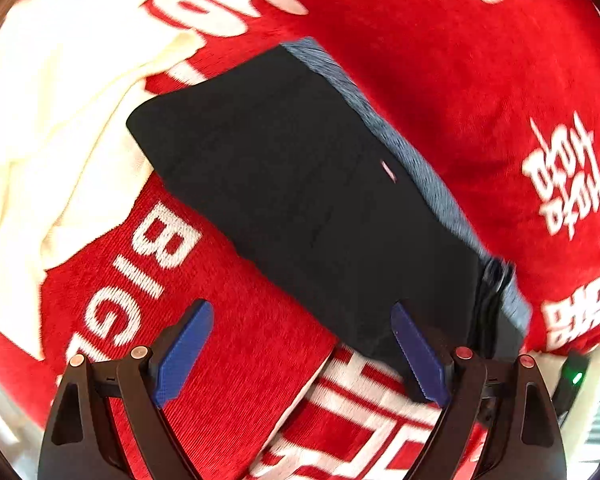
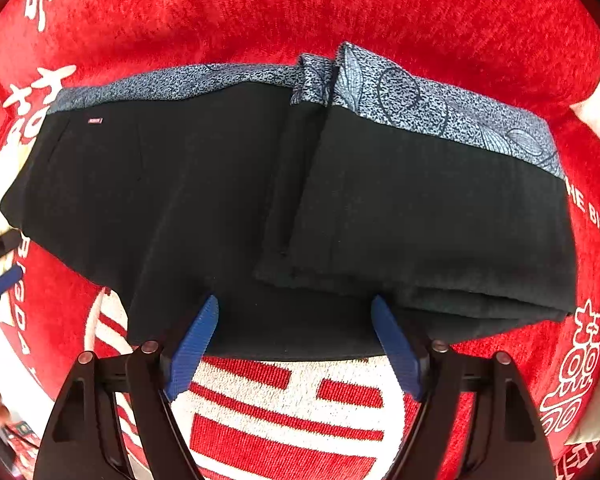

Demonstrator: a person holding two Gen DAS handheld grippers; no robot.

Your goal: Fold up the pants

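Black pants (image 2: 228, 200) with a blue patterned band (image 2: 440, 108) along the far edge are lying folded on a red blanket (image 2: 340, 8) printed with white lettering. In the right wrist view one part of the pants is lying doubled over on top of the rest, its folded edge running down the middle of the garment. A small red label (image 2: 95, 121) is showing near the band's left end.

The right gripper (image 2: 296, 344) is pointing down over the near edge of the pants. Its jaws are standing wide apart, with nothing pinched between the blue pads (image 2: 192, 348).

The left gripper (image 1: 304, 352) is hovering over one end of the pants, which are running diagonally away from it. Its jaws are also standing wide apart and holding nothing; one blue pad (image 1: 418, 354) is showing against the dark cloth, the other against the blanket.

A cream-white cloth (image 1: 48, 120) is lying crumpled on the blanket beside the pants, at the upper left of the left wrist view.
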